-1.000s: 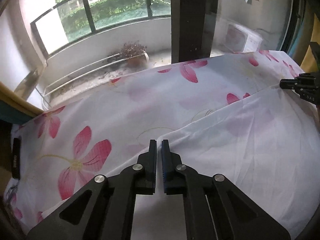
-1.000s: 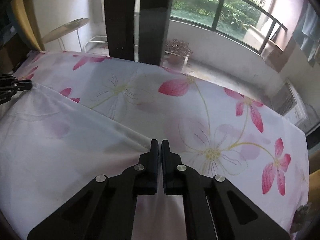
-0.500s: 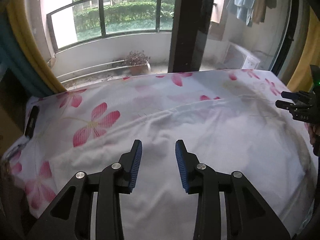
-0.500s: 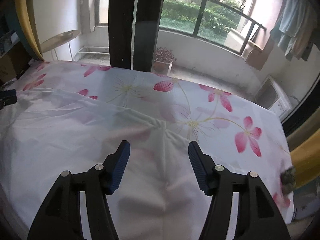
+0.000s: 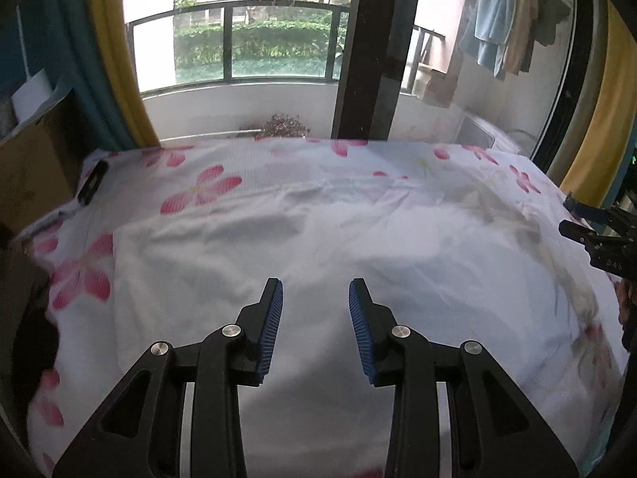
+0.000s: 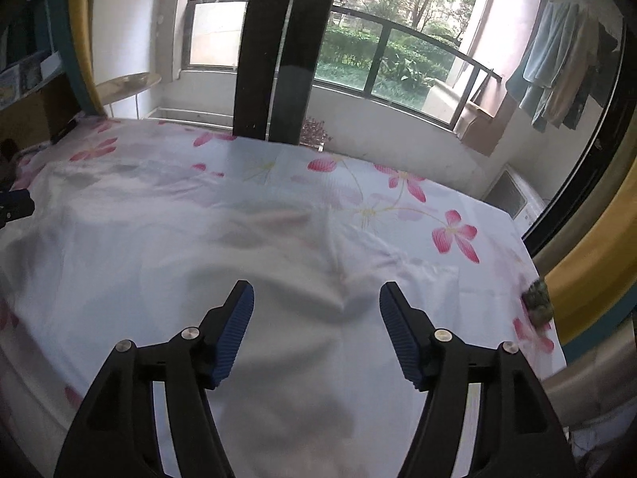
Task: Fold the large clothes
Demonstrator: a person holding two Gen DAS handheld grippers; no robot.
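Item: floral sheet [image 5: 358, 231], lying folded across bed, rumpled fold edge running far side. You are holding left gripper [image 5: 315, 292] and right gripper [image 6: 316, 298] gaping, gripping nothing. Next: be smoothing wrinkles, picking matched corners.

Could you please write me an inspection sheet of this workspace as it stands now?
Surface: bed under a white sheet with pink flowers.
Job's things: white cloth lies spread over the bed, wrinkled, its far part doubled over; held by neither gripper.
Clutter: dark flat item at the far left edge; small mottled object at the right edge.
Grippers: left gripper open, empty, above the cloth; right gripper open, empty, wider.
Cables: nothing seen.
Surroundings: glass door to a balcony, potted plant, hanging laundry, yellow curtains.
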